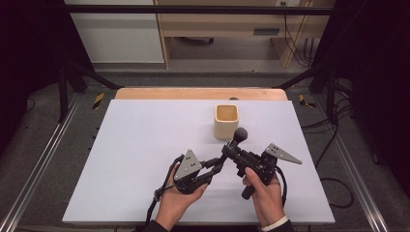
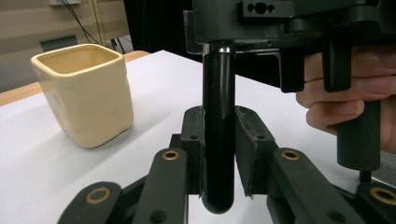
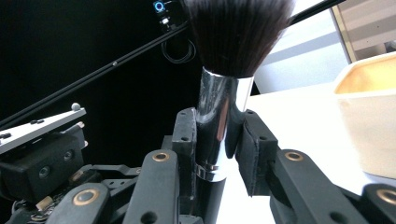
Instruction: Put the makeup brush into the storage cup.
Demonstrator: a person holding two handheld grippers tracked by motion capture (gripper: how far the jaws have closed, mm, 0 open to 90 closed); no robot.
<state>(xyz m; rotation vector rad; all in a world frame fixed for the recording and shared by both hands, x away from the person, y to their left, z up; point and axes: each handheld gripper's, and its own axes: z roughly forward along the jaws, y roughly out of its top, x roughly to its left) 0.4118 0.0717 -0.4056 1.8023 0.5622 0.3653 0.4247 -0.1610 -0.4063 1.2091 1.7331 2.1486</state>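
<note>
A black-handled makeup brush w/ a chrome ferrule and a dark, fluffy bristle head (image 1: 240, 134) is held in the air by both grippers at once, over the near-right part of the white bench (image 1: 135, 145), just in front of the cup. The left gripper (image 1: 218, 166) is clamped on the lower, glossy black handle (image 2: 218, 140): its fingers (image 2: 193, 149) are pressed to either side of the rod, whose rounded end hangs below them. The right gripper (image 1: 231, 151) is clamped higher up, on the chrome ferrule (image 3: 219, 126), w/ its padded fingers (image 3: 254, 149) seated against the metal, just under the bristles.

A two-point hold of this kind is judged to be a hand-over or a re-grip: the brush is kept from tipping while one grip is swapped for the other, prob. so that it can be stood in the cup.

The pale yellow, square-sided ceramic cup (image 1: 226, 121) is stood upright, right of centre toward the far edge of the bench, mouth open and nothing seen inside. Its walls are thick, slightly uneven and matt-glazed, w/ rounded corners.

The handle is smooth, cylindrical, hard plastic by the look; the ferrule is mirror-bright; the bristles are soft and flared. The bench top is flat, matt and white, w/ a wooden strip shown along its far edge.
</note>
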